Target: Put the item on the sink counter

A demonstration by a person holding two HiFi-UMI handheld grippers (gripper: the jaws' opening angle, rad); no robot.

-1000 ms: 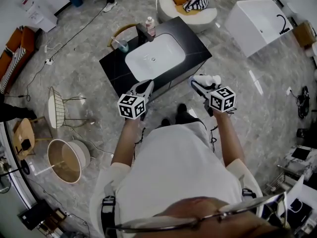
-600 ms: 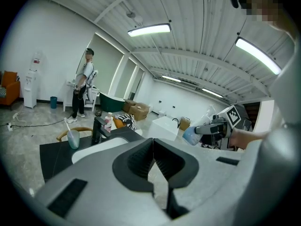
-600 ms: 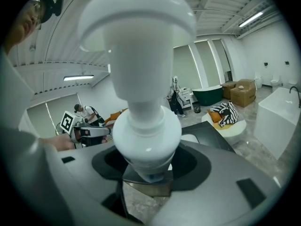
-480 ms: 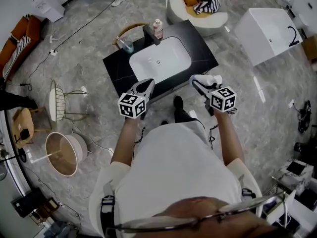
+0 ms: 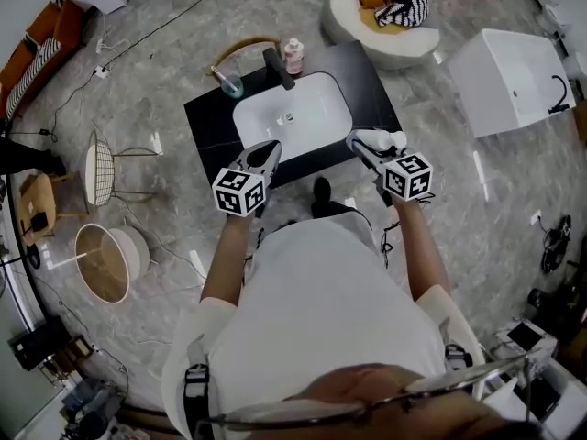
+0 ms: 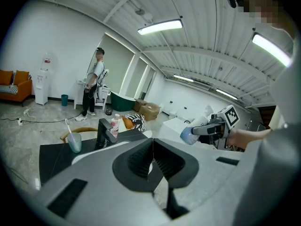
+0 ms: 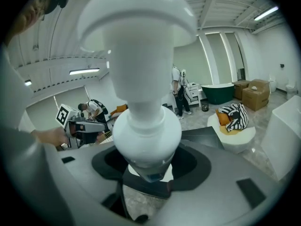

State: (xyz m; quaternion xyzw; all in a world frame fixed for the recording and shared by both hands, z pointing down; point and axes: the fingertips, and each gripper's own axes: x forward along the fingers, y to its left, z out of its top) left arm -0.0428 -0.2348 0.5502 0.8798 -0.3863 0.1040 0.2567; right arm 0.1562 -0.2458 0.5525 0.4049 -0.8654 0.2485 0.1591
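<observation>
My right gripper (image 7: 148, 166) is shut on a white pump bottle (image 7: 143, 88) that fills the right gripper view. In the head view the bottle (image 5: 383, 140) lies level in the right gripper (image 5: 359, 140), over the front right corner of the black sink counter (image 5: 206, 122). The white basin (image 5: 292, 117) is set in the counter. My left gripper (image 5: 268, 147) hovers at the counter's front edge. Its jaws (image 6: 151, 157) are shut with nothing between them. The left gripper view also shows the bottle (image 6: 197, 127) off to the right.
A black faucet (image 5: 278, 67), a pink bottle (image 5: 293, 55) and a cup with a toothbrush (image 5: 229, 83) stand along the counter's far side. On the floor are a wire chair (image 5: 105, 174), a round basket (image 5: 103, 262), a white armchair (image 5: 385, 7) and a white tub (image 5: 514, 67). A person (image 6: 94, 86) stands beyond.
Both grippers have moved forward to the counter's front edge, the right one still carrying the bottle. The view has shifted closer to the counter.
</observation>
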